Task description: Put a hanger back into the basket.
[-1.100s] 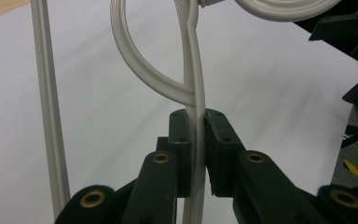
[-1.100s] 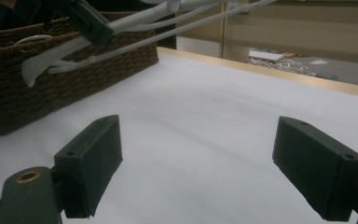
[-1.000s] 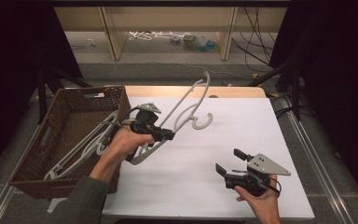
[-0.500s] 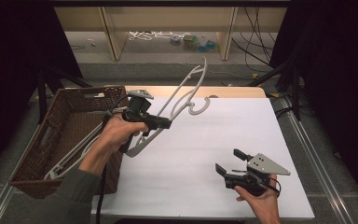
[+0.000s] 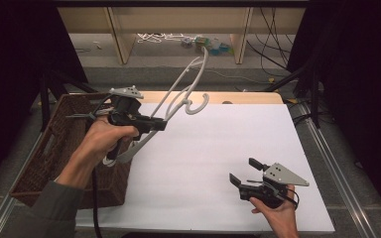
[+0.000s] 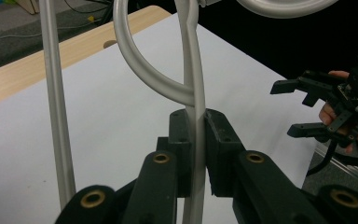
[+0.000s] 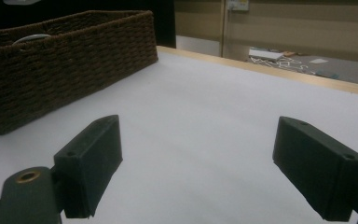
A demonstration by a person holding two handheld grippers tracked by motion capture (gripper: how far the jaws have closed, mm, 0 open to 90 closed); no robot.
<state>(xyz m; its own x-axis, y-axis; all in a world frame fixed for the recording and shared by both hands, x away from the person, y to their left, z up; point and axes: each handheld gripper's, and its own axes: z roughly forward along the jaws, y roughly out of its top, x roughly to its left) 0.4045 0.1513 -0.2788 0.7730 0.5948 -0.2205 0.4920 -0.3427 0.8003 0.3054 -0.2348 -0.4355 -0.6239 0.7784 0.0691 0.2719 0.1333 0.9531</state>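
White hanger (image 5: 181,94), one wicker basket (image 5: 54,153)

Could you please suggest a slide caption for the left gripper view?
Left gripper shut on a white plastic hanger above the white table.

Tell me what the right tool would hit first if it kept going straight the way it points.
Probably the wicker basket. The right tool, jaws open, points across bare white table toward it; depth is unclear, and it might pass the basket's near corner.

White-topped table (image 5: 218,148), wicker basket (image 5: 54,153) at its left edge.
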